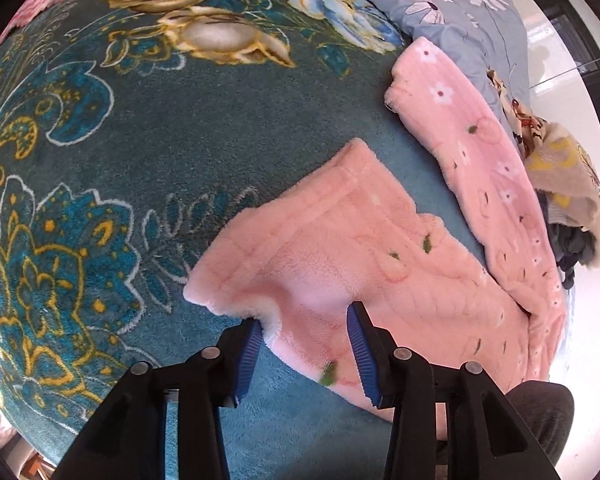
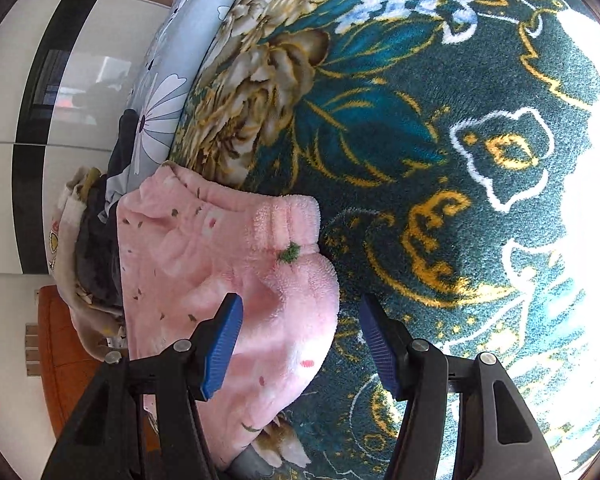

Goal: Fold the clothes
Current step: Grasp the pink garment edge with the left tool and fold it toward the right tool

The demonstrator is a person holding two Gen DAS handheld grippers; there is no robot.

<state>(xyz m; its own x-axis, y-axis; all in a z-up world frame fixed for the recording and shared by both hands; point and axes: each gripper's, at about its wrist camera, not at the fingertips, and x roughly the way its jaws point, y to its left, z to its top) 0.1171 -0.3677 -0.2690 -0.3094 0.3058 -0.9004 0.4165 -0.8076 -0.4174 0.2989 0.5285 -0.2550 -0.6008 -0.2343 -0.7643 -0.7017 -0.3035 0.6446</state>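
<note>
Spread across the bed, a teal floral plush blanket [image 1: 180, 128] carries the pink fleece flower-print garment [image 1: 332, 256] laid flat for folding. Left gripper [image 1: 306, 316] and right gripper [image 2: 300, 308] both gape apart — each straddling a hem edge, apparently poised to pinch.

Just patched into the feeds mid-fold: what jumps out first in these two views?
The fluffy pink pajama pants dominate, spread on the teal floral blanket, legs splayed apart in the left view. Both the left gripper and the right gripper hang open over the pink fabric's edge. A heap of other clothes sits at the bed's side.
</note>
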